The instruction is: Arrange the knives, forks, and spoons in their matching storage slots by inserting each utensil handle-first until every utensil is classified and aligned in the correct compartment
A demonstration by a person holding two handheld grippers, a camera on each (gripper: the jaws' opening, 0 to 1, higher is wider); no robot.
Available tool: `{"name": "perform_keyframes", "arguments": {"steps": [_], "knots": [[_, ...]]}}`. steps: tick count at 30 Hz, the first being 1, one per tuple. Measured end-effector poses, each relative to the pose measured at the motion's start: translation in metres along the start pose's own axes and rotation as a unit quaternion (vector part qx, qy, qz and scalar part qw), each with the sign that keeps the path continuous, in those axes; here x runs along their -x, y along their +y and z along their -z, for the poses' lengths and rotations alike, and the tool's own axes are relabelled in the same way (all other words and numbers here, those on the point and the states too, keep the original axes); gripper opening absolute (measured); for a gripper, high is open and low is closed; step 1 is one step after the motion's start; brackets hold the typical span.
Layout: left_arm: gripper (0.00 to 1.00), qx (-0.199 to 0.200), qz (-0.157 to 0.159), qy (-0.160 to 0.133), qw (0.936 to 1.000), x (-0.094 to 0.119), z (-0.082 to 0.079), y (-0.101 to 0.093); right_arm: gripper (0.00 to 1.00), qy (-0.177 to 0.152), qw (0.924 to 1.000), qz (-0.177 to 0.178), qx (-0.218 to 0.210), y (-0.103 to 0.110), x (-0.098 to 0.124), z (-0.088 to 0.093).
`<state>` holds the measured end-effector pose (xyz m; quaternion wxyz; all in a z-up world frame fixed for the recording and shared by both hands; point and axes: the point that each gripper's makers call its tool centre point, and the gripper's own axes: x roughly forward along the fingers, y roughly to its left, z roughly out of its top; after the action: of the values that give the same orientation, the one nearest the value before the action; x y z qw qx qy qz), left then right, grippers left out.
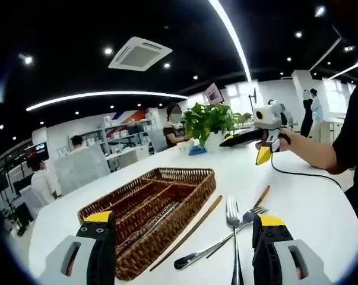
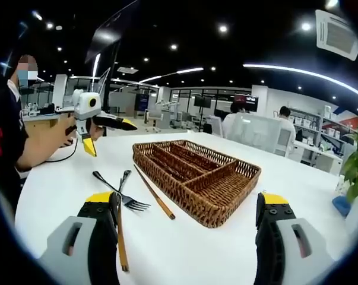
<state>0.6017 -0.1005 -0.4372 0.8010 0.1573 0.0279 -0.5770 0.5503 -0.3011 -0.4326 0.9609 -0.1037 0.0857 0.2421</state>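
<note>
In the left gripper view the left gripper (image 1: 184, 249) rises from the bottom edge with its yellow-tipped jaws spread wide and nothing between them. Lying between the jaws on the white table (image 1: 297, 202) are a fork (image 1: 233, 217), a spoon (image 1: 193, 256) and a second fork (image 1: 254, 211) crossing it. A brown chopstick (image 1: 187, 233) lies just beside the wicker cutlery tray (image 1: 184, 196), which sits left of centre with its compartments running away from the camera — something long and metallic lies in one slot, too dim to name.

At upper right the right gripper (image 1: 263, 148) is held above the table in a person's hand (image 1: 285, 139), forearm reaching in from the right edge; whether its jaws are parted cannot be told here. In the right gripper view that gripper's own jaws stand wide apart at the bottom — empty, with the tray at centre and the forks at lower left. A potted plant (image 1: 209, 122) stands behind the tray.
</note>
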Motion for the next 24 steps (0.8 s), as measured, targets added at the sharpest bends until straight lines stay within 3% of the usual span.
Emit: {"name": "perform_keyframes", "arguments": {"steps": [7,11,13,17,20,24], "knots": [[1.0,-0.013,0.009,0.014,0.9998,-0.013,0.007,-0.009,0.99,0.0,1.0,0.0,0.001,0.0,0.0,0.0],[1.0,-0.017,0.03,0.035,0.9988,-0.022,0.02,-0.02,0.99,0.001,1.0,0.0,0.002,0.0,0.0,0.0],[0.91,-0.014,0.035,0.041,0.9985,-0.025,0.024,-0.022,0.99,0.001,1.0,0.0,0.002,0.0,0.001,0.0],[0.89,-0.002,0.055,0.046,0.9974,-0.034,0.029,-0.032,0.99,0.0,1.0,0.002,-0.001,-0.001,0.001,0.0],[0.83,-0.028,0.068,0.063,0.9953,-0.038,0.038,-0.04,0.99,0.0,1.0,0.002,-0.004,-0.001,0.0,0.002],[0.69,-0.026,0.096,0.077,0.992,-0.04,0.046,-0.052,0.99,0.001,1.0,0.001,-0.004,0.0,-0.001,0.003]]}}
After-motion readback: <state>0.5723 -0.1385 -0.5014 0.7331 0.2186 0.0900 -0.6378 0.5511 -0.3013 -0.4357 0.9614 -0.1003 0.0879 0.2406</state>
